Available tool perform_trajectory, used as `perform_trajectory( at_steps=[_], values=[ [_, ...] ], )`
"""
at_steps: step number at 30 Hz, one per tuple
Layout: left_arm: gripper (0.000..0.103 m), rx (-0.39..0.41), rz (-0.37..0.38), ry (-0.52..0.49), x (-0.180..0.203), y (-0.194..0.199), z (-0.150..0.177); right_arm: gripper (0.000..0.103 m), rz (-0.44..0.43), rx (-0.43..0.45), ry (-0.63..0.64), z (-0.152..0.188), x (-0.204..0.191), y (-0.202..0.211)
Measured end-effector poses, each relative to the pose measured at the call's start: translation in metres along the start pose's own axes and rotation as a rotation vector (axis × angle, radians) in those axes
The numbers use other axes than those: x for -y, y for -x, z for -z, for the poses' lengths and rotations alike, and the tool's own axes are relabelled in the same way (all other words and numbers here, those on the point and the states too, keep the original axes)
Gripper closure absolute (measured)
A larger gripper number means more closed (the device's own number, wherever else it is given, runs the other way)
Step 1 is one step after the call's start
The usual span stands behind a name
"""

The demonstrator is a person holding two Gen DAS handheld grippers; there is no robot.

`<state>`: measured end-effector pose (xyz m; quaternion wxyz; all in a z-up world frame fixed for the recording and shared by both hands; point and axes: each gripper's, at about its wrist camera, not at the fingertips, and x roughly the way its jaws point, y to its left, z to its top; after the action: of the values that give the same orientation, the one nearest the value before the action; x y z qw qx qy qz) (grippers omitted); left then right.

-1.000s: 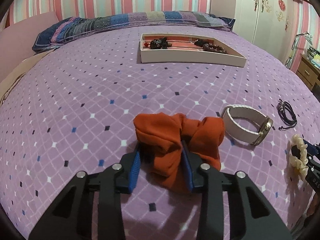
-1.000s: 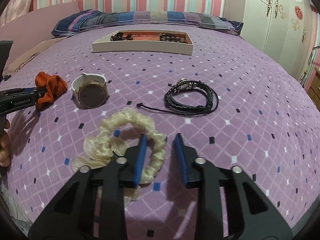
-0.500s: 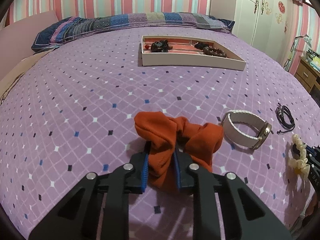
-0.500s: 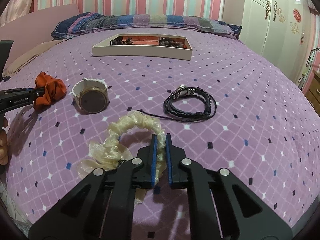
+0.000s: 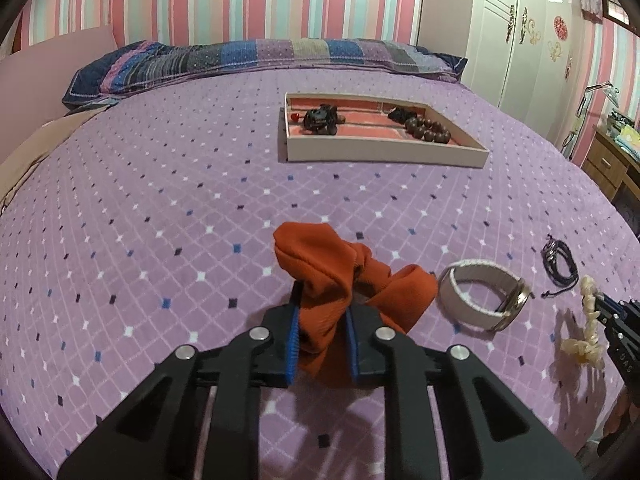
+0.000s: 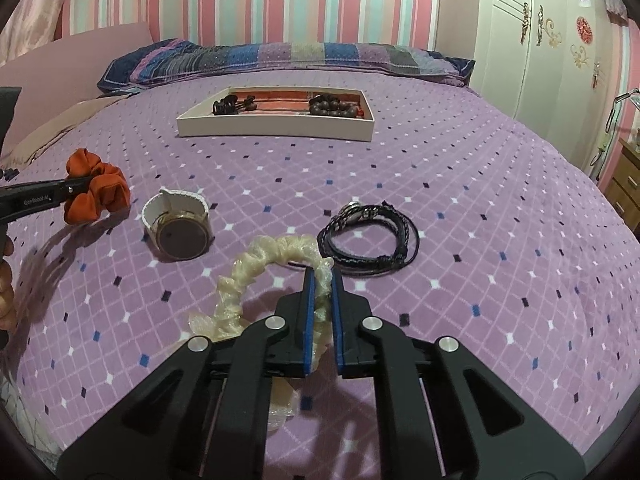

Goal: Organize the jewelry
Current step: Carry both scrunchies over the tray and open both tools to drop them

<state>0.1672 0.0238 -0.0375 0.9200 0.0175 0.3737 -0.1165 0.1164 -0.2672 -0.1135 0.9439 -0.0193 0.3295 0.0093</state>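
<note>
My left gripper (image 5: 322,300) is shut on an orange scrunchie (image 5: 340,280) and holds it just above the purple bedspread. My right gripper (image 6: 320,280) is shut on a cream scrunchie (image 6: 276,256) and lifts it off the bed. A white-strapped watch (image 6: 178,226) and a black braided bracelet (image 6: 370,236) lie on the bed between them. A white jewelry tray (image 6: 276,126) with a pink lining stands farther back and holds dark bead bracelets (image 6: 330,106). The left gripper (image 6: 70,192) also shows in the right wrist view.
A striped pillow (image 5: 260,58) lies at the head of the bed. A white wardrobe (image 6: 532,36) stands at the right. A wooden bedside table (image 5: 612,160) is beyond the bed's right edge.
Both grippers closed on their scrunchies: the left on the orange one, the right on the cream one. Both have lifted them slightly off the bedspread.
</note>
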Motion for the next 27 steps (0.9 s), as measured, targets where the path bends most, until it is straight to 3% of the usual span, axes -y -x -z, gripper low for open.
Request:
perform_trajectory(
  at_steps=[8, 15, 27],
  values=[
    [0.084, 0.033, 0.022, -0.005, 0.005, 0.006, -0.022, 0.095, 0.028, 0.022, -0.032, -0.018, 0.014, 0.007],
    [0.084, 0.039, 0.031, 0.002, 0.011, -0.005, -0.049, 0.095, 0.055, 0.046, -0.058, -0.057, 0.03, 0.004],
    [0.084, 0.098, 0.045, 0.025, 0.009, -0.03, -0.114, 0.095, 0.049, 0.077, -0.04, -0.131, 0.036, -0.038]
  ],
)
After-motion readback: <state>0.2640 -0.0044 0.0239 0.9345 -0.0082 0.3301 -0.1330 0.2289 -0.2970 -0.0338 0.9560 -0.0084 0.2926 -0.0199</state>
